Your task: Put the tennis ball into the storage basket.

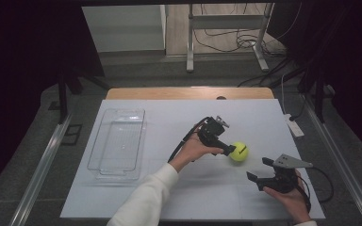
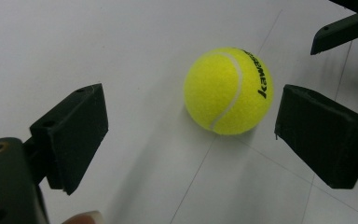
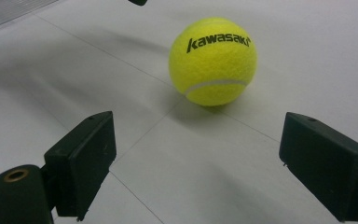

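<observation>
A yellow tennis ball [image 1: 239, 151] with black lettering rests on the white table. My left gripper [image 1: 227, 149] is right beside it on its left, jaws open. In the left gripper view the ball [image 2: 228, 90] lies just ahead of the open jaws, close to the right one, untouched. My right gripper [image 1: 259, 170] is open near the front right of the table, pointing at the ball from a short way off. The right gripper view has the ball [image 3: 213, 61] ahead of its spread jaws, with clear table between. The left gripper [image 2: 191, 135] and right gripper [image 3: 196, 163] hold nothing.
A clear plastic tray [image 1: 118, 141] stands empty at the left of the table. A small white device [image 1: 294, 126] lies at the right edge. Beyond the table are a metal stand [image 1: 226, 33] and floor cables.
</observation>
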### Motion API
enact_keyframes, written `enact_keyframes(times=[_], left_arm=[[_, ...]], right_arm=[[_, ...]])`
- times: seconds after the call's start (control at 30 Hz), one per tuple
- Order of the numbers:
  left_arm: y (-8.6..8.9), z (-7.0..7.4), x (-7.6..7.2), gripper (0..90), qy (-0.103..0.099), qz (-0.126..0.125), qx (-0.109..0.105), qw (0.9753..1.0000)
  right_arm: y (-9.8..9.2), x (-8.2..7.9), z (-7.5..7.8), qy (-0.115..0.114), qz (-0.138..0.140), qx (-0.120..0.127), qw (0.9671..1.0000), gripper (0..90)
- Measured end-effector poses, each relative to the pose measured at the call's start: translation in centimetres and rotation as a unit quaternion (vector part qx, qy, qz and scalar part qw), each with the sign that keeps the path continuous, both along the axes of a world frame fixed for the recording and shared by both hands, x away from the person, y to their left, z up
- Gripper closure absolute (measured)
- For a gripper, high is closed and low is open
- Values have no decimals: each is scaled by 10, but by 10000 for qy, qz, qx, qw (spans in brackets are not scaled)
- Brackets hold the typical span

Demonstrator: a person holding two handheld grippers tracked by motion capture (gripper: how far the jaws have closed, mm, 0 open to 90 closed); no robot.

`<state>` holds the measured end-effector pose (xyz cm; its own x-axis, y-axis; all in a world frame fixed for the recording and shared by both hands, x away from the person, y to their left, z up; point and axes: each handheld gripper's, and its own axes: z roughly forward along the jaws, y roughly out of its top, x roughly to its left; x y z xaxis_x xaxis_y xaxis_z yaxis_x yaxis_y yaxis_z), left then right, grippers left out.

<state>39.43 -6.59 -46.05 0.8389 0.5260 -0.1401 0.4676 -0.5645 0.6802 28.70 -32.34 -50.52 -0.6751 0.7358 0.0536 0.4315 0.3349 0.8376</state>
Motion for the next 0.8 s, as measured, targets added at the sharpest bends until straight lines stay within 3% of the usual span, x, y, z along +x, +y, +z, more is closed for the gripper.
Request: enact_keyframes(times=[0.8], left_arm=[[-24,-7,5,99,81,-175,122,9997]], right_arm=[[-1,0,0,2,1,30,10000,107]])
